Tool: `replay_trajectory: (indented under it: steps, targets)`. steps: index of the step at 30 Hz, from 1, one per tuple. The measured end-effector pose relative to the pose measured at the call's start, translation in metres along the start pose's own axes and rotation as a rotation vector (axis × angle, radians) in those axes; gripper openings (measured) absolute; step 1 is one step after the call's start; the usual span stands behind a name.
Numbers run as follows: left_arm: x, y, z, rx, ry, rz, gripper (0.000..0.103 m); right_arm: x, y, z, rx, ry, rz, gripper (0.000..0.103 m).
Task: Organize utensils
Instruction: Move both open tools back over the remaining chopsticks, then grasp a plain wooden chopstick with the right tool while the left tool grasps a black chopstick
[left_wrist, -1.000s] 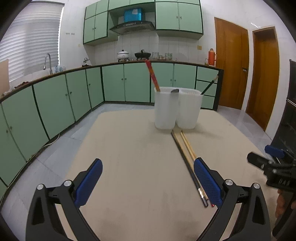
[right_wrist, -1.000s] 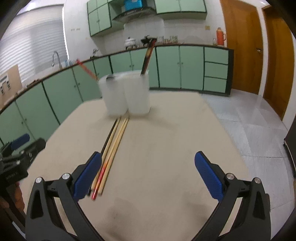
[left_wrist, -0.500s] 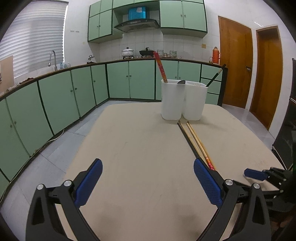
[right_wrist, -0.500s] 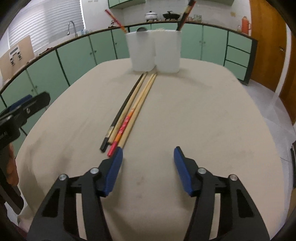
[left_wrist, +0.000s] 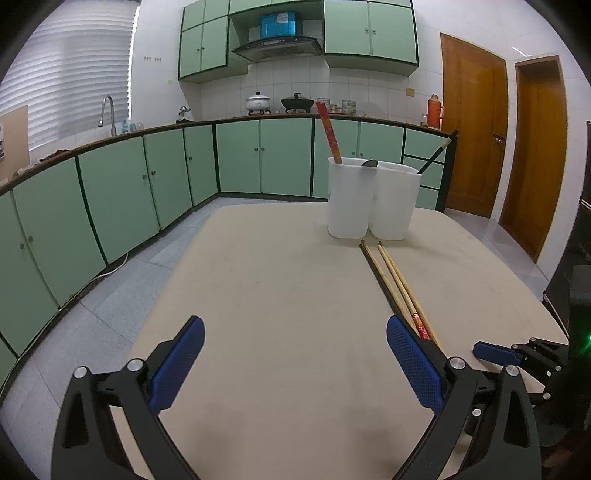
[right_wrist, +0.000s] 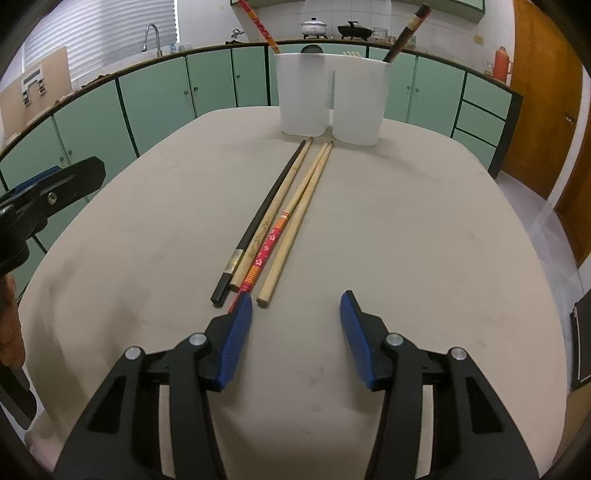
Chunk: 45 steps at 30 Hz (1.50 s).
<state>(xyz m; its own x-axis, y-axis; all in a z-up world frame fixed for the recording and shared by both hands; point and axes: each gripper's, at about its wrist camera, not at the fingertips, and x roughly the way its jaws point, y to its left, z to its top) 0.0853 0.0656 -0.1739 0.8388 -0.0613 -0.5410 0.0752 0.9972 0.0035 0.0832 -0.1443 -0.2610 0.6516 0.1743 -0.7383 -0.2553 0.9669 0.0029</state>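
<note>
Right tongs (right_wrist: 295, 310) — narrowed from wide open, now part-open and empty, lowered to the near ends of four chopsticks (right_wrist: 280, 218) lying on bench (right_wrist: 424, 240) before two white holders (right_wrist: 332, 99); pickup looks imminent. Left tongs (left_wrist: 295, 365) — wide open, empty.

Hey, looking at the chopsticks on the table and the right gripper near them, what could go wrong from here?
1. The four chopsticks lie packed side by side, so the open right gripper may catch two at once or knock a neighbour askew.
2. Its left finger sits right at the red patterned chopstick end; a low approach could push it away.
3. The white holders already carry leaning sticks, so dropping one in could bump them.
</note>
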Motion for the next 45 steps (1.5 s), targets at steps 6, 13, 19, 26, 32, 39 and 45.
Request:
replay_trajectory:
  steps: [6,13,19,26,32,39,45]
  targets:
    - [0.001,-0.001,-0.002,-0.001,0.006,0.000,0.097,0.003,0.002,0.003,0.006,-0.008,0.005,0.029]
    - [0.002,-0.002,-0.003,0.002,0.010,0.000,0.097,0.001,-0.016,0.002,0.041,-0.002,0.027,0.011]
    - [0.001,-0.004,-0.004,0.005,0.011,0.000,0.097,-0.006,-0.029,-0.005,0.106,-0.016,0.110,0.021]
    - [0.002,-0.008,-0.004,0.007,0.016,-0.004,0.097,-0.002,-0.019,-0.004,0.083,-0.033,0.067,0.009]
    - [0.004,-0.023,-0.007,0.040,0.036,-0.039,0.097,-0.004,-0.023,-0.005,0.110,-0.034,0.090,0.006]
    - [0.019,-0.042,-0.019,0.056,0.133,-0.096,0.097,-0.015,-0.045,-0.006,0.155,-0.045,0.087,0.006]
    - [0.031,-0.056,-0.025,0.061,0.195,-0.116,0.096,-0.023,-0.055,-0.009,0.172,-0.063,0.073,0.006]
